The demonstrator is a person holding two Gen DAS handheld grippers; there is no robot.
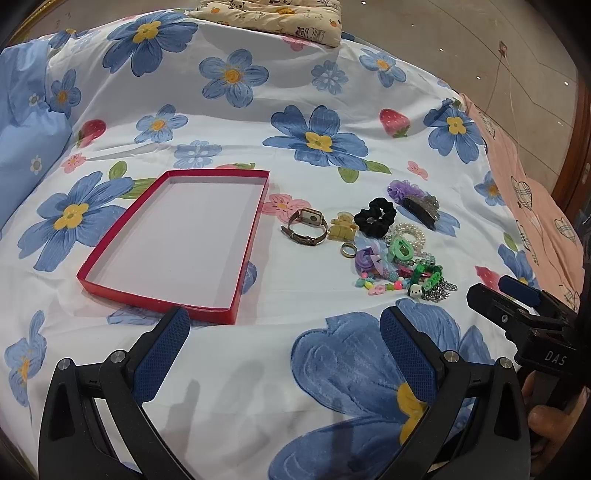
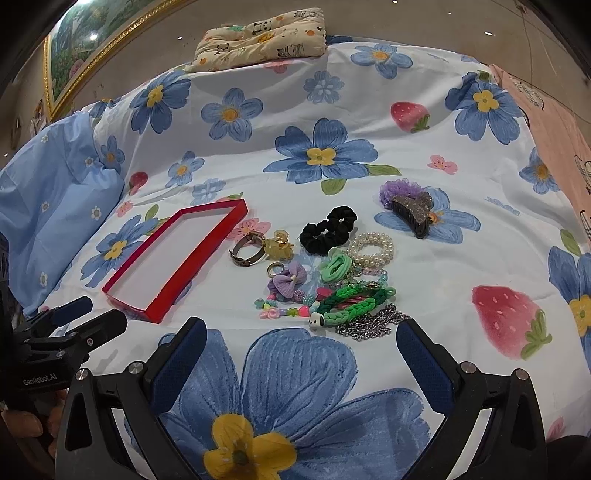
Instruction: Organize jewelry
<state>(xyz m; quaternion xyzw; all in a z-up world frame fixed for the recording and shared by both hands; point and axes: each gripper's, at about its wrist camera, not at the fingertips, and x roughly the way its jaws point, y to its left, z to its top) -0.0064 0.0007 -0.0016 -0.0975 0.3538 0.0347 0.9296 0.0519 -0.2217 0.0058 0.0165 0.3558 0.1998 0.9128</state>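
Observation:
An empty red tray (image 1: pixel 155 301) (image 2: pixel 127 308) lies on the flowered bedsheet. To its right is a pile of jewelry: a watch (image 1: pixel 306 227) (image 2: pixel 246 251), a yellow claw clip (image 1: pixel 342 229) (image 2: pixel 279 245), a gold ring (image 1: pixel 348 250) (image 2: pixel 274 268), a black scrunchie (image 1: pixel 375 217) (image 2: pixel 327 230), a pearl bracelet (image 1: pixel 406 233) (image 2: pixel 371 249), a green braided band (image 1: pixel 426 277) (image 2: pixel 351 304), a silver chain (image 2: pixel 373 325), and a glitter claw clip (image 1: pixel 421 206) (image 2: pixel 413 214). My left gripper (image 1: pixel 284 325) is open and empty before the tray. My right gripper (image 2: pixel 301 341) is open and empty before the pile.
A blue pillow (image 1: pixel 26 147) (image 2: pixel 55 206) lies at the left. A cartoon-print cushion (image 1: pixel 273 16) (image 2: pixel 258 38) sits at the far bed edge. Pink bedding (image 1: pixel 532 206) borders the right. A framed painting (image 2: pixel 92 44) hangs at far left.

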